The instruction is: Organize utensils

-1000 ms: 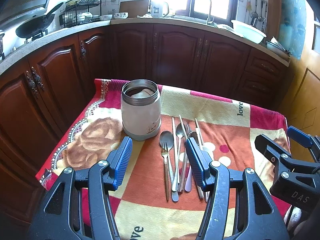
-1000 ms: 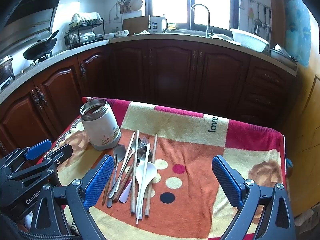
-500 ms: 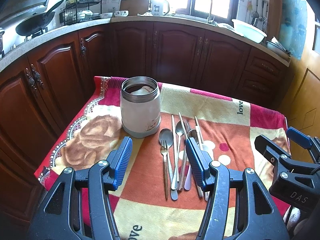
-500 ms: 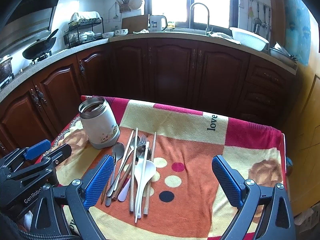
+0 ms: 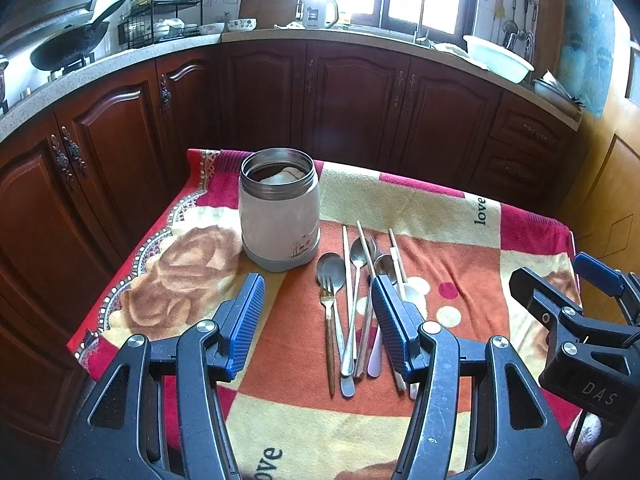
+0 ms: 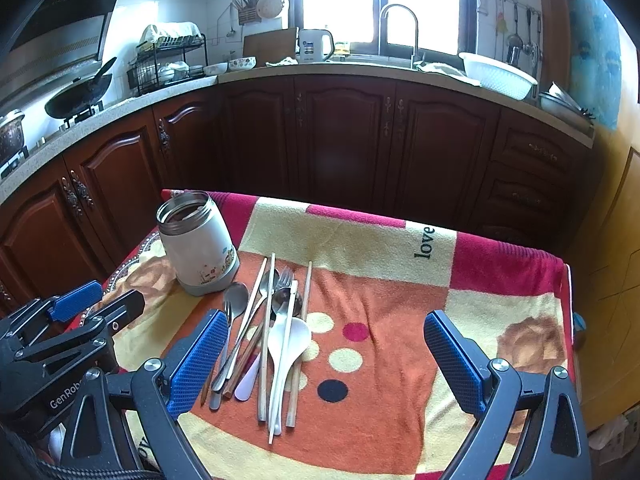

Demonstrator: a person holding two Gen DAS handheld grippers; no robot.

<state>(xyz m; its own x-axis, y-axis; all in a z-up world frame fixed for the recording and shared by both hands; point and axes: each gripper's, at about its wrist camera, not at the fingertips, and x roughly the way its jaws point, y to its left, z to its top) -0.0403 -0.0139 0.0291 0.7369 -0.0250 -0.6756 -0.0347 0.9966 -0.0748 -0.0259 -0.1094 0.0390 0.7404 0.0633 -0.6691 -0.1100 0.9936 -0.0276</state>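
Utensils [image 6: 272, 340] lay bunched on my bench's blanket [image 6: 400, 320], at five o'clock of the jar [image 6: 196, 244]. Both left tongs [image 5: 318, 320] and right tongs [image 6: 324, 364] stood spread, pinching nothing.

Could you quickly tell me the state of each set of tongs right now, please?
Left tongs: open, holding nothing.
Right tongs: open, holding nothing.
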